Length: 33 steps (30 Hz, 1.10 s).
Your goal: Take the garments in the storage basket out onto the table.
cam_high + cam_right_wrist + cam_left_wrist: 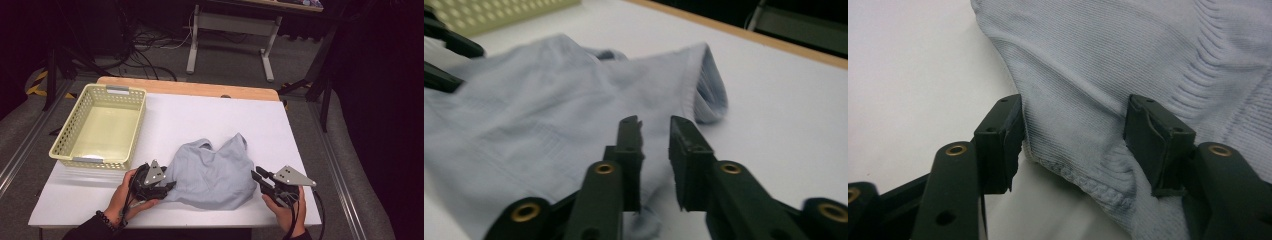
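Since the pale blue knit garment (212, 172) lying crumpled on the tabletop (310, 140) looks soft and limp, it should sag unless pinched at a hem. The left claw (1073, 132) straddles its ribbed edge, jaws apart; the right claw (655, 150) hovers slightly parted, gripping nothing.

No readable text, label, brand, number or sign anywhere. Basket (100, 125): two pale tabs on rims, blank at this size. Cloth (212, 170) right of basket: plain ribbed knit, no tag or print visible. Grey plates near cloth: holes only, no markings. Jaws in both gripper views: bare black, unmarked.
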Motion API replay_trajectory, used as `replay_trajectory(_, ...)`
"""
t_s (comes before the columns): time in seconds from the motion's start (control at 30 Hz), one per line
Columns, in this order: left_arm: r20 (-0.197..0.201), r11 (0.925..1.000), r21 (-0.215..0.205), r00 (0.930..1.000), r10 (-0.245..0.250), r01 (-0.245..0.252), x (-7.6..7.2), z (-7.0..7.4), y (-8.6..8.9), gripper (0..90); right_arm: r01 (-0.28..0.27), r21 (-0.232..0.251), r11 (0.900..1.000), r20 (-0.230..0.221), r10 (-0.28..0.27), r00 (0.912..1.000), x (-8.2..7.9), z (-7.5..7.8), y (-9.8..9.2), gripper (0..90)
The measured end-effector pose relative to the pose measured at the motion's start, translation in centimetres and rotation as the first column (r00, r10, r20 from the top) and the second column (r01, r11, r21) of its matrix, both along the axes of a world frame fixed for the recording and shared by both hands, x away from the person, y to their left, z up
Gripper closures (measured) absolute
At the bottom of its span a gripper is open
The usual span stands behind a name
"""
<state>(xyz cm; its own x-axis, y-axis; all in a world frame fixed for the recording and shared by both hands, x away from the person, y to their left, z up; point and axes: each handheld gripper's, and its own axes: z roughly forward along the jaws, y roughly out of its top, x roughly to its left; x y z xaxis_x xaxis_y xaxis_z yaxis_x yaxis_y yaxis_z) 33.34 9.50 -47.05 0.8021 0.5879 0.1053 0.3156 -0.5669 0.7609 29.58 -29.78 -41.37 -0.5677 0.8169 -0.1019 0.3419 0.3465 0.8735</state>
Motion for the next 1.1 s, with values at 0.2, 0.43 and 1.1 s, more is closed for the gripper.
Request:
replay_trajectory(0.2, -0.01, 0.9997, 0.015, 0.9997, 0.021, -0.02, 0.3, 0.1, 0.4, 68.2, -0.008, -0.005, 1.0, -0.113, 0.007, 0.9935, 1.9, -2.2, -1.0, 51.9)
replay_trajectory(0.43, 0.032, 0.9988, 0.046, 0.9994, 0.015, -0.016, 0.1, 0.7, 0.8, 84.4, -0.017, 0.002, 1.0, -0.152, 0.017, 0.9882, 2.8, -3.1, -0.7, 48.8)
replay_trajectory(1.1, 0.094, 0.99, 0.096, 0.9911, 0.094, -0.103, -0.1, 1.0, 2.9, 86.5, -0.03, 0.023, 0.999, -0.058, 0.031, 0.9978, 0.7, -1.5, -0.2, 40.8)
